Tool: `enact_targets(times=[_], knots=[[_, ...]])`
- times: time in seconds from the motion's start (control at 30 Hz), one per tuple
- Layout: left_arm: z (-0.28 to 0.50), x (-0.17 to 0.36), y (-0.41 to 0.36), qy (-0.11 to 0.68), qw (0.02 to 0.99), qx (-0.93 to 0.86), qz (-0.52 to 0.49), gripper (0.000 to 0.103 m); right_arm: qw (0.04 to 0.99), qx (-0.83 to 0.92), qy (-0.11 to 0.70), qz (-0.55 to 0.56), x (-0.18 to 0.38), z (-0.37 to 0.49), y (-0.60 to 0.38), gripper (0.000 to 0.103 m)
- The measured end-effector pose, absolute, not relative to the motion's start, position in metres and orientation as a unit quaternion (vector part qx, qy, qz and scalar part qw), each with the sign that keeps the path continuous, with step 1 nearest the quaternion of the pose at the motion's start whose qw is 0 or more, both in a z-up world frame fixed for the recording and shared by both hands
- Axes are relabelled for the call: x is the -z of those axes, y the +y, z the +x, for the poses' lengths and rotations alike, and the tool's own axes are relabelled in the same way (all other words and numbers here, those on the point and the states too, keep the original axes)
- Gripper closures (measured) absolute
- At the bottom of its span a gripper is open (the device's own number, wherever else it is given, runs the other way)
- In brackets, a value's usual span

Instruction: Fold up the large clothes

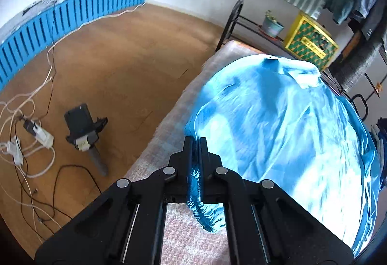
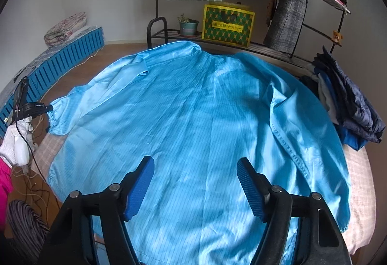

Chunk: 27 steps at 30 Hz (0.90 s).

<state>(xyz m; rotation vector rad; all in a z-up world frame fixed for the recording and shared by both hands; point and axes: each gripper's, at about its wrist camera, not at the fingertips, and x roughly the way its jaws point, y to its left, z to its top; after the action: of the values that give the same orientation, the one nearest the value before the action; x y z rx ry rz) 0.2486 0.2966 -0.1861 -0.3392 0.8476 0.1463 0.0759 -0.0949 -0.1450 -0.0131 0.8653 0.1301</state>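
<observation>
yellow box (image 2: 228, 24) | label txt too small | no other legible txt

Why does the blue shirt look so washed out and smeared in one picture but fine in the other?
Left wrist view: the blue shirt is glary and motion-blurred, with its cuff pinched in the left gripper. Right wrist view: even light, soft shadows, stripes sharp; edges bend from the fisheye.
</observation>
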Motion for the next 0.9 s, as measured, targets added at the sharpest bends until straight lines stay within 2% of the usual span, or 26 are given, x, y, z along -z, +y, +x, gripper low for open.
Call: enact_targets(times=[0.07,0.13,0.3,0.53,0.9], knots=[[0.237,0.165,0.280,0.391,0.908,-0.043,-0.146,0.102,0.897,-0.085,0.434,0.022,0.154,0.085,-0.098,0.053],[0.226,0.147,0.261,0.376,0.919,-0.024,-0.117,0.102,0.886,-0.105,0.450,0.047,0.165,0.095,-0.100,0.062],[0.196,0.120,0.209,0.344,0.938,0.024,-0.033,0.102,0.861,-0.145,0.477,0.097,0.187,0.122,-0.103,0.066],[0.153,0.113,0.123,0.330,0.933,0.116,0.080,0.102,0.833,-0.201,0.485,0.173,0.198,0.163,-0.102,0.069],[0.089,0.171,-0.001,0.369,0.870,0.255,0.203,0.102,0.802,-0.249,0.482,0.249,0.206,0.186,-0.099,0.068]])
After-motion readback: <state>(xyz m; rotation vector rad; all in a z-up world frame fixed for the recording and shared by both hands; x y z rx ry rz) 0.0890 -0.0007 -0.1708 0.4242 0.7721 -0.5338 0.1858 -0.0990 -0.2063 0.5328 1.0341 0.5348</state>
